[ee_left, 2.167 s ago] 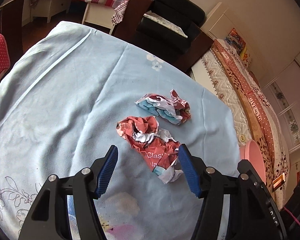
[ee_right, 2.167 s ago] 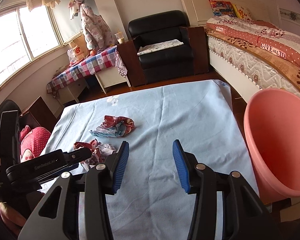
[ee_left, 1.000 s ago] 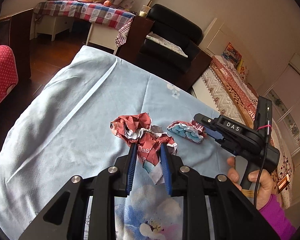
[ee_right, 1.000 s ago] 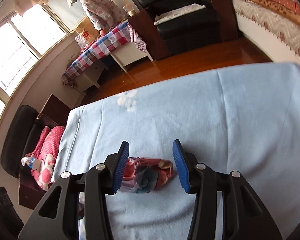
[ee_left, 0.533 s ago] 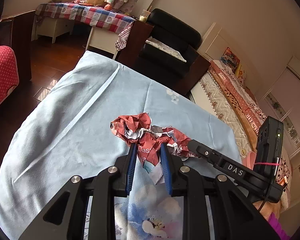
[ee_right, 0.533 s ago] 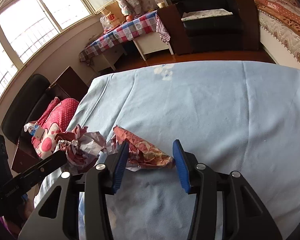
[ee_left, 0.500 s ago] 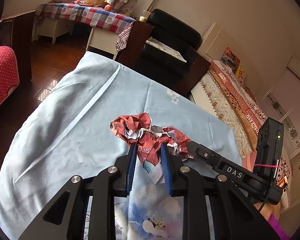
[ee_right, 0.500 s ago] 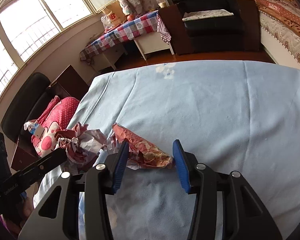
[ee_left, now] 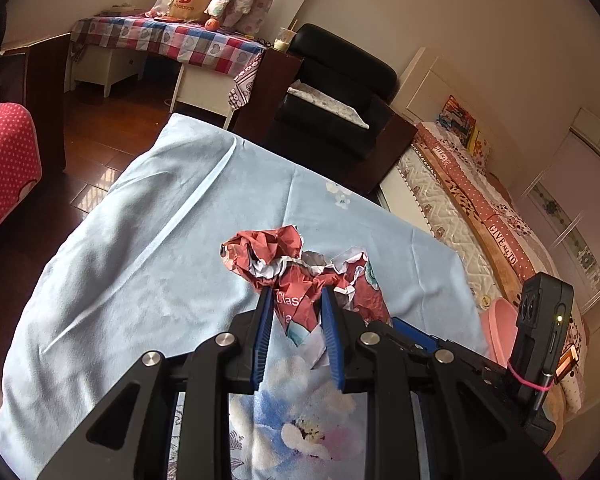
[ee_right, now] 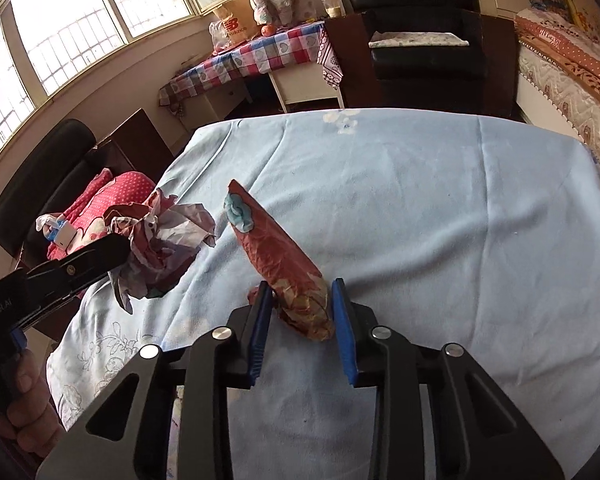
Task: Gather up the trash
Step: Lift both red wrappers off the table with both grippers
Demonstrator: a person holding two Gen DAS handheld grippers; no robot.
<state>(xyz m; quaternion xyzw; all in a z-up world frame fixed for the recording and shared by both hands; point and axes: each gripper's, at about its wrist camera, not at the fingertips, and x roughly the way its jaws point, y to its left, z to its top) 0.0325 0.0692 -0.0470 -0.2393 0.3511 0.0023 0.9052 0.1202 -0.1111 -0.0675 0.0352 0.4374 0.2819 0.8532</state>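
Pickup underway: left gripper clamps the red crumpled paper above the blue tablecloth. Right gripper, jaws closing, squeezes the second wad just beside it. Next, probably, both go to the pink bin (past the cloth's edge).

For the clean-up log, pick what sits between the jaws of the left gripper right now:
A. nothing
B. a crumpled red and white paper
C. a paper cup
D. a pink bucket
B: the left gripper has its jaws pressed on the crumpled red and white paper, lifted above the light blue cloth.
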